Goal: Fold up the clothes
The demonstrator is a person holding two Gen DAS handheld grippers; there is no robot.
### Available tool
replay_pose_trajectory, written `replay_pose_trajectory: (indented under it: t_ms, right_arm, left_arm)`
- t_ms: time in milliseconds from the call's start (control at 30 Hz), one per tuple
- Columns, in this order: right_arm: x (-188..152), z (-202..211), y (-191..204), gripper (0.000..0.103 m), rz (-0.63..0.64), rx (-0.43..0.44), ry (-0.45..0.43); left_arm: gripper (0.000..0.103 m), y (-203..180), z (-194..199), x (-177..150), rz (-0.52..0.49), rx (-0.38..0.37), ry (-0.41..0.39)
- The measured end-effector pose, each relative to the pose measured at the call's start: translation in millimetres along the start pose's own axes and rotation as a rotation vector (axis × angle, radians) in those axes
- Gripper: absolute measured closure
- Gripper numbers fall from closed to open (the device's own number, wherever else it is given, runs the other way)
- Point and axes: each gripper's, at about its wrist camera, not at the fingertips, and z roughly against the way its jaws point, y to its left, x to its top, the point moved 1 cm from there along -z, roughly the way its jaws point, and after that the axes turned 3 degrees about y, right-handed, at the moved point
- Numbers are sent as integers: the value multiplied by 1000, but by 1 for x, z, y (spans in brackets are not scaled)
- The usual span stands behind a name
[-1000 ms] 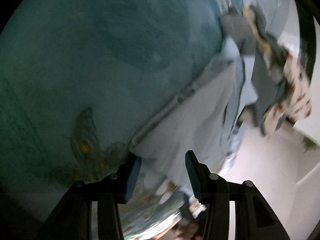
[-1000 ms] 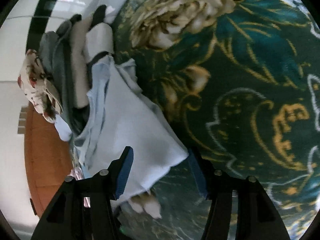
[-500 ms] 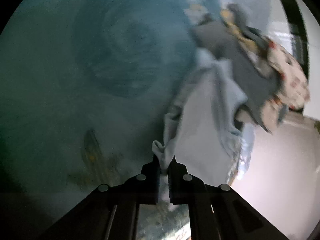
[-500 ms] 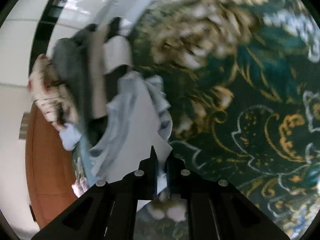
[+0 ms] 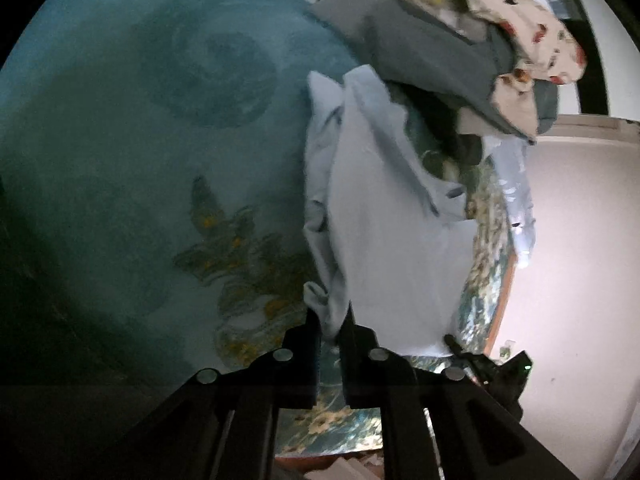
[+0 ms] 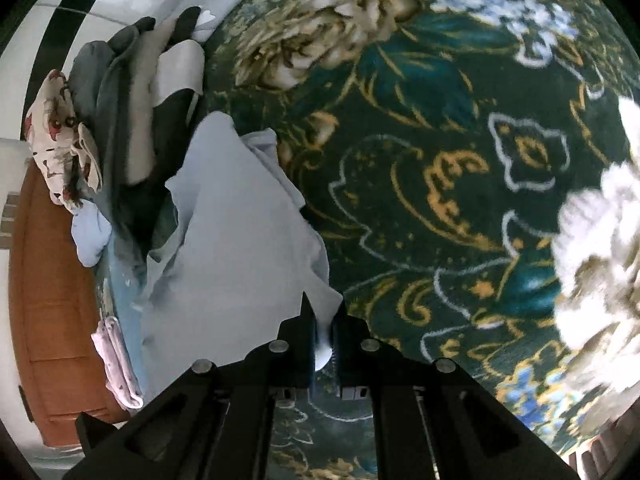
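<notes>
A pale blue garment [image 5: 384,240] lies stretched over a dark green floral bedspread [image 5: 140,140]. My left gripper [image 5: 331,326] is shut on a bunched corner of it. In the right wrist view the same pale blue garment [image 6: 240,232] runs away from my right gripper [image 6: 325,328], which is shut on another corner. The far end of the garment reaches a heap of other clothes [image 6: 128,112]. The right gripper's black body [image 5: 492,368] shows low at the right of the left wrist view.
The heap holds a grey garment [image 5: 432,52] and a cream piece with red print [image 5: 532,28]. A small pink folded cloth [image 6: 116,364] lies near the bed's edge beside an orange-brown wooden panel [image 6: 48,300]. Pale floor [image 5: 580,260] lies beyond the bed.
Both grippers went from open around the garment's corners to shut on them. Since then they have drawn the garment out from the heap, and it now lies longer and flatter.
</notes>
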Motion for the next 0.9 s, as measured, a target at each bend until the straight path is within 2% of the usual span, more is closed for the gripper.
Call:
replay_pose_trajectory:
  t_ms: [33, 100, 167, 233, 333, 400, 500, 600, 667, 767, 800, 867, 900]
  right_arm:
    - [1, 2, 2, 97, 15, -2, -2]
    - [3, 4, 8, 97, 49, -19, 0]
    - [1, -1, 12, 97, 71, -42, 12]
    - [0, -7, 14, 96, 66, -52, 28]
    - [-2, -10, 12, 96, 52, -48, 38]
    - [-2, -9, 14, 96, 52, -40, 40]
    - [-4, -3, 15, 96, 70, -22, 37]
    - [-8, -4, 14, 96, 79, -17, 49]
    - [-8, -7, 13, 96, 77, -19, 58]
    - [-6, -10, 11, 96, 70, -26, 69]
    - [-5, -11, 10, 96, 67, -28, 73]
    - [-4, -14, 9, 96, 62, -32, 81]
    - [-4, -15, 8, 96, 59, -34, 84]
  left_arm:
    - [92, 3, 3, -1, 4, 1, 6]
    - [92, 9, 24, -3, -33, 32, -43]
    - [95, -1, 46, 6, -111, 95, -139]
    - [95, -30, 43, 13, -209, 90, -162]
    - [93, -78, 6, 28, -386, 15, -58]
    - [93, -104, -28, 39, -497, 82, -13]
    - [93, -113, -70, 64, -525, 149, 40]
    - [93, -110, -80, 83, -517, 208, 35]
    - [93, -115, -84, 95, -551, 227, 4]
    - [93, -122, -82, 118, -618, 413, -156]
    - [93, -116, -78, 127, -583, 452, -180]
    - [93, -104, -66, 134, -475, 385, -187]
    - [93, -100, -59, 128, -441, 309, -180]
